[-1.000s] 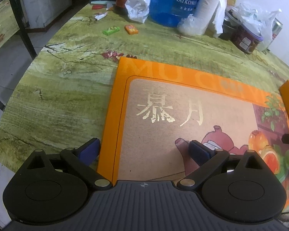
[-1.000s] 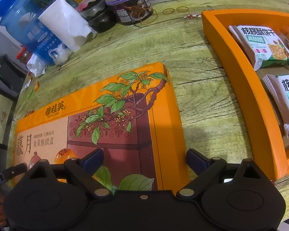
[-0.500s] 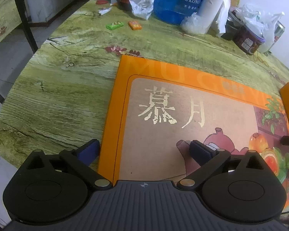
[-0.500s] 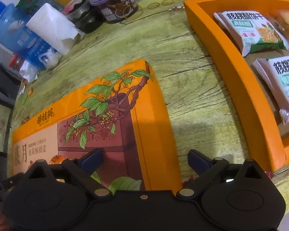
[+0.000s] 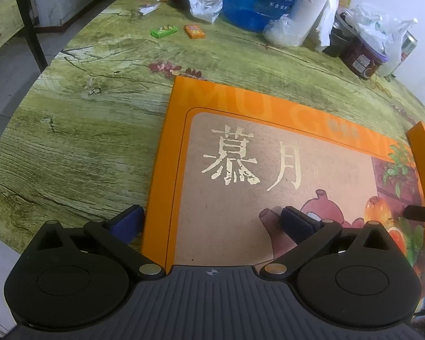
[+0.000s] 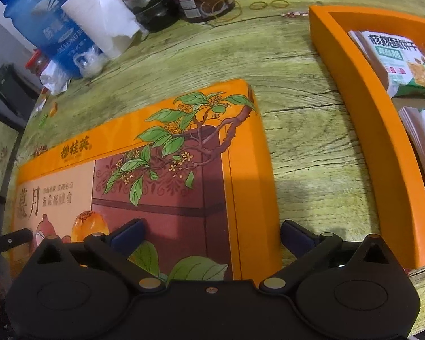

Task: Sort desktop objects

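Orange box lid (image 5: 269,170): flat on the table (image 5: 85,141), lower centre of both views, box tray (image 6: 362,130) at right. Left gripper (image 5: 212,218) fully spread across its left edge. Right gripper (image 6: 212,232) opening wider than a second ago across its right edge, pads clear; lid apparently just released.

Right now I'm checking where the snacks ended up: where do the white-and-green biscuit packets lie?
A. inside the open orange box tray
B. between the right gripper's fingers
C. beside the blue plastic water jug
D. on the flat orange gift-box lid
A: in the right wrist view the white-and-green biscuit packets lie inside the open orange box tray, apart from the flat orange gift-box lid.
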A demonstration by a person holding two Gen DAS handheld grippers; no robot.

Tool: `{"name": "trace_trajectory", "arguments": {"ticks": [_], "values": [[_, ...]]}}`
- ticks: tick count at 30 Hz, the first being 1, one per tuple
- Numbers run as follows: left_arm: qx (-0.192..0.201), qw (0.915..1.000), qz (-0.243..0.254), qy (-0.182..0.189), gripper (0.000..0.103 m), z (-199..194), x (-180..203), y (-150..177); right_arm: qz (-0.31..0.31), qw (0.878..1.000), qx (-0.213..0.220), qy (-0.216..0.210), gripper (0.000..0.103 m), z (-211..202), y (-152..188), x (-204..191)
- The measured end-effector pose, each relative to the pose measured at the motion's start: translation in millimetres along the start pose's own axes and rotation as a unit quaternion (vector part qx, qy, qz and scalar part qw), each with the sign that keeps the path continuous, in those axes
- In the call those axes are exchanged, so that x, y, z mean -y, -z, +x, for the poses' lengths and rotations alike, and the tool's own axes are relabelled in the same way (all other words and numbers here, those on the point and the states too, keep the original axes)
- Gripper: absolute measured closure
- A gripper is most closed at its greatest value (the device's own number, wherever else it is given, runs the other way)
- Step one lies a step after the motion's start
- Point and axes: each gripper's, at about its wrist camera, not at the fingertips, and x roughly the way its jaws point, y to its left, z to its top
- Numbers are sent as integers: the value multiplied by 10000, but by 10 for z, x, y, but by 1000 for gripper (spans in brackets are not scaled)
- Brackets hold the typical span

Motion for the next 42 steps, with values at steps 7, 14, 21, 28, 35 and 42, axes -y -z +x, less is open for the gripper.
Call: {"name": "trace_trajectory", "arguments": {"ticks": [7, 14, 21, 28, 35, 42], "values": [[-11, 10000, -19, 16, 0, 5, -11, -1, -127, 9995, 288, -57, 0, -32, 87, 12], [9, 10000, -46, 39, 0, 3, -19, 10, -147, 9996, 228, -77, 0, -35, 82, 11], [10, 10000, -64, 64, 0, 5, -31, 15, -65, 9998, 176, -105, 5, -54, 77, 30], [-3, 10000, -48, 58, 0, 0, -28, 16, -71, 9998, 151, -124, 7, -73, 101, 35], [-24, 10000, -25, 41, 0, -6, -20, 21, -17, 9999, 99, -78, 7, -87, 121, 27], [-48, 10000, -42, -25, 0, -21, -9, 31, 5, 10000, 48, -57, 7, -94, 151, 11]]}}
